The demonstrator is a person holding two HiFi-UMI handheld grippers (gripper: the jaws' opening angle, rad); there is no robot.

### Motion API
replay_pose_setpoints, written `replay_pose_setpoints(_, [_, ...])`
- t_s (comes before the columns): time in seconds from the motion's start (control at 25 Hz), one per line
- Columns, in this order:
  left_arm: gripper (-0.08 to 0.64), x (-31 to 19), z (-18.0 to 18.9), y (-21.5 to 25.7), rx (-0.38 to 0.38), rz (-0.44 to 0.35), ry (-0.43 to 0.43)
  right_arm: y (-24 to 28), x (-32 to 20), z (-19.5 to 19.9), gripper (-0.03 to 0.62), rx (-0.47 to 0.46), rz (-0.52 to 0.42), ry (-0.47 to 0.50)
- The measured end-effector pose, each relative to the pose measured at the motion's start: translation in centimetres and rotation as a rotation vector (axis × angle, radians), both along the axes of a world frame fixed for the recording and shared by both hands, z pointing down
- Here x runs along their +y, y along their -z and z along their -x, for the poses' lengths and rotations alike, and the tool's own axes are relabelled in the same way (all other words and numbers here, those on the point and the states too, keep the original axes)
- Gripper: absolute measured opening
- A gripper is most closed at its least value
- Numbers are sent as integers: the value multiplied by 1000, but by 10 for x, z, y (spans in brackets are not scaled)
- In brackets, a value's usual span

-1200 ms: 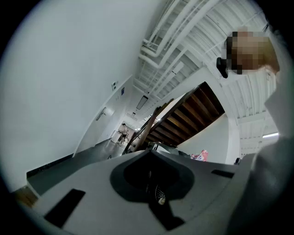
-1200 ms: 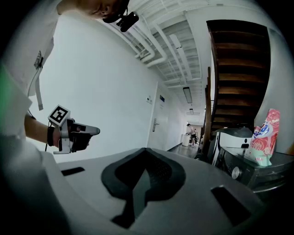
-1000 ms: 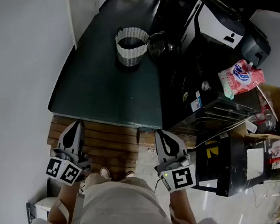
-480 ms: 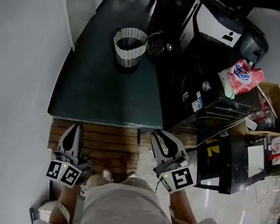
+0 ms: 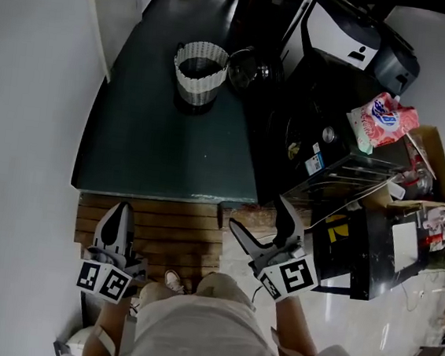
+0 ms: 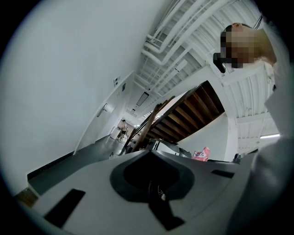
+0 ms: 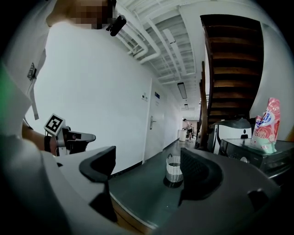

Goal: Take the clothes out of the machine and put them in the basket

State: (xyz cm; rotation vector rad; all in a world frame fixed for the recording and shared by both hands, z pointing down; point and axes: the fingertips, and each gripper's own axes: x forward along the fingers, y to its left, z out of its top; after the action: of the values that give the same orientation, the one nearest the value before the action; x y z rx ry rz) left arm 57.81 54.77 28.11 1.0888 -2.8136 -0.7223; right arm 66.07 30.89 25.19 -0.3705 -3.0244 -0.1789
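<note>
A white woven basket (image 5: pixel 198 72) stands empty on the dark green floor, far ahead of both grippers; the right gripper view shows this basket (image 7: pixel 173 169) between the jaws but far off. The black machine (image 5: pixel 310 135) stands to its right, with a round door (image 5: pixel 246 69) open beside the basket. No clothes show. My left gripper (image 5: pixel 117 221) is shut and empty over the wooden step. My right gripper (image 5: pixel 262 217) holds nothing; its jaws have just been opening and stand wide. From the right gripper view (image 7: pixel 149 170), the left gripper (image 7: pixel 69 137) shows at the left.
A pink packet (image 5: pixel 383 119) lies on top of the machine. Cardboard boxes (image 5: pixel 430 156) and clutter crowd the right side. A white wall (image 5: pixel 31 114) runs along the left. A wooden slatted step (image 5: pixel 169 231) lies under the grippers. A person (image 7: pixel 185 126) stands far down the corridor.
The right gripper's jaws went from shut to wide open. Both grippers drifted slightly, and the left one sits a little lower in the view.
</note>
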Motion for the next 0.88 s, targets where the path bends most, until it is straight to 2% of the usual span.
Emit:
replay_pose_setpoints(0.2, [14, 2, 18, -19, 57, -5, -17, -10, 4, 5, 428, 48, -35, -31])
replay_pose_setpoints(0.44, [14, -37, 53, -39, 89, 29, -87, -39, -26, 33, 428, 104, -16, -86])
replay_pose_setpoints(0.56, [14, -61, 85, -57, 125, 63, -110, -61, -50, 66, 428, 124, 18, -109])
replay_pose_setpoints(0.68, [14, -91, 131, -64, 140, 117, -142, -73, -80, 115, 428, 119, 26, -124])
replay_pose_setpoints(0.76, [14, -119, 167, -58, 139, 159, -166, -71, -109, 150, 428, 101, 27, -136])
replay_pose_setpoints(0.88, [14, -176, 224, -28, 118, 216, -210, -65, -159, 200, 428, 108, 85, -160])
